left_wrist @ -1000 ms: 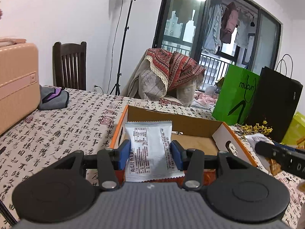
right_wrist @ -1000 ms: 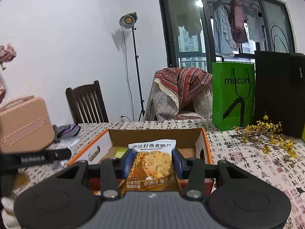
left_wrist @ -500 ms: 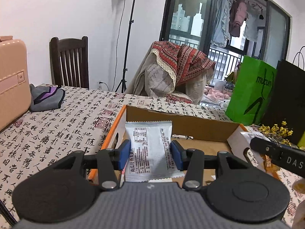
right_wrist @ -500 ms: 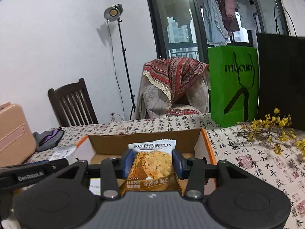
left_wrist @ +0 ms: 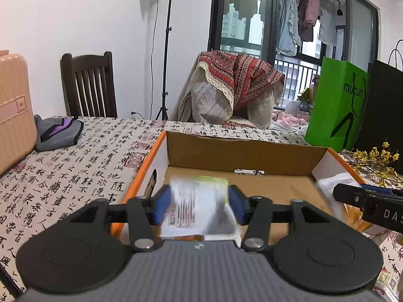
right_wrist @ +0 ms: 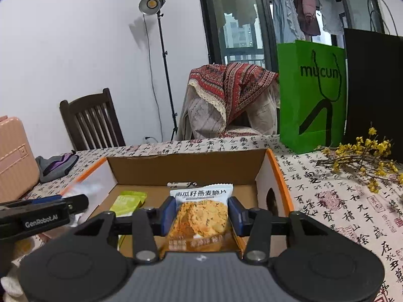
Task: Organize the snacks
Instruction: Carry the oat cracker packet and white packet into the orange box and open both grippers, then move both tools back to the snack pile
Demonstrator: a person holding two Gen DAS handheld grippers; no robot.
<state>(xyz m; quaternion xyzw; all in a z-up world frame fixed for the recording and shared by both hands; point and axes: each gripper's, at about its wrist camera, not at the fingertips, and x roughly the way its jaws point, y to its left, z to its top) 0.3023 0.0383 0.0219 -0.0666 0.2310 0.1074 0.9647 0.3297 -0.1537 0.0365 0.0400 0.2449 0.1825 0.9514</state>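
Opening, your left gripper [left_wrist: 199,205] frees a blurred white packet [left_wrist: 195,209] over the cardboard box [left_wrist: 241,152] at lower centre. Your right gripper [right_wrist: 201,215], jaws widening, pinches the cookie packet [right_wrist: 200,216]; it looks light, crinkly, crushable, so grip its sides.

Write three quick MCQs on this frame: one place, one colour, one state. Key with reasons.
1. Where is the green packet?
A) on the chair
B) inside the cardboard box
C) on the suitcase

2. What colour is the box's rim?
A) blue
B) orange
C) green

3. The oat-crisp packet is:
A) flat on the tablecloth
B) inside the green bag
C) clamped in the right gripper

Key: 1B, it lies on the box floor; 2B, orange edging tops the side walls; 3C, both blue pads press its sides.
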